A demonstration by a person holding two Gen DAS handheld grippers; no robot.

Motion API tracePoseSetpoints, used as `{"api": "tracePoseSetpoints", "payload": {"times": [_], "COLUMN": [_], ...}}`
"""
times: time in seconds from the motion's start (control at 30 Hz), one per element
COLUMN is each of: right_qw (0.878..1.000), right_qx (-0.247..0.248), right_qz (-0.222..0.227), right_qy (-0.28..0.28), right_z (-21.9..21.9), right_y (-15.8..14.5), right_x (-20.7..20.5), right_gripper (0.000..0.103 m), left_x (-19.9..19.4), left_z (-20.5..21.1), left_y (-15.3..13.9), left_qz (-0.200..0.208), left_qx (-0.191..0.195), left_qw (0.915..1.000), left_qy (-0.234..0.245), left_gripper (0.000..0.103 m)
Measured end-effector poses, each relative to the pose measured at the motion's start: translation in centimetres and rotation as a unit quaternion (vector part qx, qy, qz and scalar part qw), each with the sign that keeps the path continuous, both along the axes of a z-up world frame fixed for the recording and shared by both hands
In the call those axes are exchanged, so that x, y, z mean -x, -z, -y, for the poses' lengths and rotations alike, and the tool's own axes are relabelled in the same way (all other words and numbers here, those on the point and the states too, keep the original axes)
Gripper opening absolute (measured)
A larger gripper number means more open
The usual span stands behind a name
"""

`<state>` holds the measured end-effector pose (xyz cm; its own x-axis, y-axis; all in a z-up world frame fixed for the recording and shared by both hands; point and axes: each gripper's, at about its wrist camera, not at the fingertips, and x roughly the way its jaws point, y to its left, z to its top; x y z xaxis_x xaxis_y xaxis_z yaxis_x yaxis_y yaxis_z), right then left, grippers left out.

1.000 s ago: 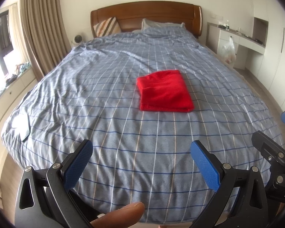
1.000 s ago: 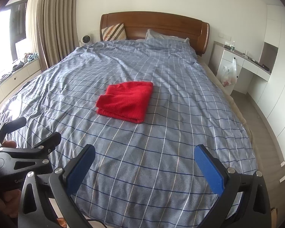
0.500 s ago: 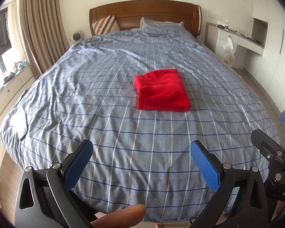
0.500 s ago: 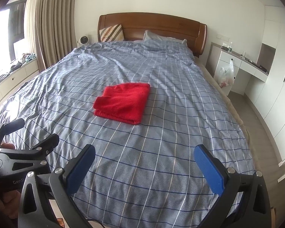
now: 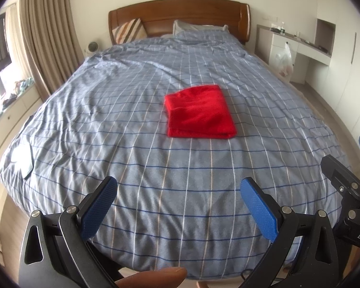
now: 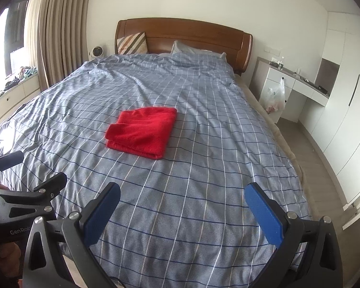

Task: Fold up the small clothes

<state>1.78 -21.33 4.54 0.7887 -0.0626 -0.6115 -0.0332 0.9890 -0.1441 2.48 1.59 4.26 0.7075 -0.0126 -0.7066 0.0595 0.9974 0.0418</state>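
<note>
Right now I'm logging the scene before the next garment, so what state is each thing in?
red cloth: folded into a flat rectangle, lying on the bed, nothing touching it.
checked duvet: spread over the bed, lightly wrinkled.
left gripper: open, empty, short of the cloth.
right gripper: open, empty, short of the cloth.
curtain: drawn aside, bunched beside the window.
plastic bag: hanging at the desk, something inside.

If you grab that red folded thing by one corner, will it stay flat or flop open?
The red cloth looks soft and fuzzy, so it would probably droop. Its stacked layers show at the near edge, so a one-corner lift likely unfolds it. It seems light, barely denting the bedcover.
</note>
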Motion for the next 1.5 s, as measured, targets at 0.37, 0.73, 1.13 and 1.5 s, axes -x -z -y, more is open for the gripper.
{"api": "tracePoseSetpoints", "payload": {"times": [0.37,0.73,1.13,1.5], "right_qw": [1.000,0.999,0.998,0.998], "right_qx": [0.011,0.017,-0.059,-0.052], "right_qz": [-0.008,-0.009,-0.012,-0.011], "right_qy": [0.026,0.032,-0.013,-0.018], "right_z": [1.1,1.3,1.2,-0.4], "right_y": [0.1,0.0,0.0,-0.3], "right_x": [-0.6,-0.5,-0.4,-1.3], "right_gripper": [0.102,0.102,0.102,0.102], "left_x": [-0.1,-0.1,0.0,-0.2], "left_z": [0.3,0.4,0.3,-1.1], "left_y": [0.2,0.2,0.4,-0.3], "left_qz": [-0.006,-0.008,-0.008,0.004], "left_qx": [0.000,0.000,0.001,0.005], "left_qw": [1.0000,1.0000,1.0000,0.9998], "left_qy": [0.003,0.004,0.002,-0.020], "left_gripper": [0.103,0.103,0.103,0.102]}}
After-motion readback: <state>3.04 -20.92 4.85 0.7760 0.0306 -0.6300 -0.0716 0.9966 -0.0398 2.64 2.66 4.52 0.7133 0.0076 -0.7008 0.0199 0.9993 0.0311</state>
